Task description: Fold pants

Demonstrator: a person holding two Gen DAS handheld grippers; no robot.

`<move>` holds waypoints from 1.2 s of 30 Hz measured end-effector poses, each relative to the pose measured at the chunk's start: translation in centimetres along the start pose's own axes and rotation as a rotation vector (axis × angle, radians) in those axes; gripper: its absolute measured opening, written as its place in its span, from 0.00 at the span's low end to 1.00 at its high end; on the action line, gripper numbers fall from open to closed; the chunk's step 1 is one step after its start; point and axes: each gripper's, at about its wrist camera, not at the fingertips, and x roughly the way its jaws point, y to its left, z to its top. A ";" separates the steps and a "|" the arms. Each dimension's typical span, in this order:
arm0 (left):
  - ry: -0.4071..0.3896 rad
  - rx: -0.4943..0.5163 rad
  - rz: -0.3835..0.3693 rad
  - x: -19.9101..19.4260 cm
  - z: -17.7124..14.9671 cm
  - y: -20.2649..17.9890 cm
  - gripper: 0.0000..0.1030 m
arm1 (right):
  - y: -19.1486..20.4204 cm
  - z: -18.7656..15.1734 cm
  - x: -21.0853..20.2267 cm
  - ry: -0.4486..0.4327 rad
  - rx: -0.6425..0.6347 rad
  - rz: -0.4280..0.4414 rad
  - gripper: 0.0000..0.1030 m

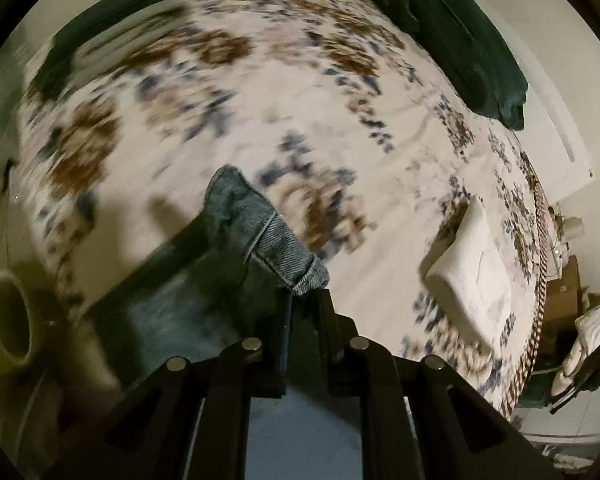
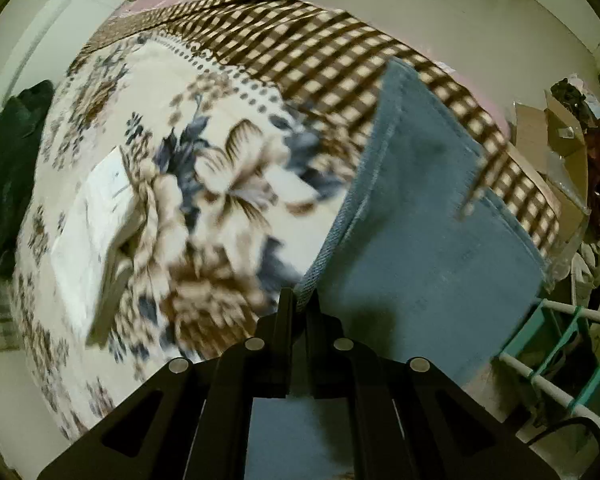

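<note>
While both grippers' fingers pinch jeans (image 2: 420,232), floral bedspread (image 1: 340,92), white pillow (image 1: 472,276)

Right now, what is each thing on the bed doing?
Jeans: lifted at the edge, pinched at two spots.
Left hand-held gripper: shut on the jeans' hem.
Right hand-held gripper: shut on the jeans' side seam.
White folded cloth: lying flat on the blanket.
Dark green clothes: heaped at the bed's edge.

Mid-bed open; white pillow (image 1: 474,268) right (green blanket (image 1: 460,44) far edge)
</note>
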 end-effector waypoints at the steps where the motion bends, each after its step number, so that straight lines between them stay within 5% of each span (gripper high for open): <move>1: 0.002 -0.011 0.011 -0.1 -1.1 1.5 0.09 | -0.9 -0.9 -0.4 -0.001 -0.006 0.005 0.05; 11: 0.164 -0.133 0.161 7.7 -10.4 13.4 0.00 | -11.3 -10.0 4.1 0.081 -0.083 -0.092 0.05; 15: 0.184 -0.128 0.177 9.5 -11.6 14.4 0.01 | -13.8 -11.1 7.2 0.122 -0.114 -0.108 0.06; 17: 0.178 -0.089 0.180 9.2 -11.4 13.7 0.02 | -14.8 -11.2 8.3 0.163 -0.114 -0.107 0.16; 20: 0.177 -0.049 0.185 8.3 -11.0 13.0 0.02 | -17.3 -11.0 8.6 0.214 -0.080 -0.117 0.45; 22: 0.182 -0.025 0.198 7.7 -10.6 12.6 0.02 | -19.4 -10.4 7.2 0.208 -0.041 -0.059 0.57; 25: 0.172 -0.028 0.177 7.0 -9.8 12.3 0.03 | -21.7 -8.9 4.8 0.142 -0.001 -0.004 0.65; 28: 0.170 -0.063 0.133 7.6 -9.4 12.0 0.17 | -24.3 -6.6 3.8 0.088 0.072 0.026 0.66; 32: 0.223 -0.129 0.090 10.6 -9.1 12.1 0.20 | -27.4 -4.1 4.5 0.080 0.178 0.024 0.66; 36: 0.247 -0.127 0.129 12.9 -9.8 12.0 0.20 | -28.5 -4.7 6.1 0.124 0.269 0.056 0.66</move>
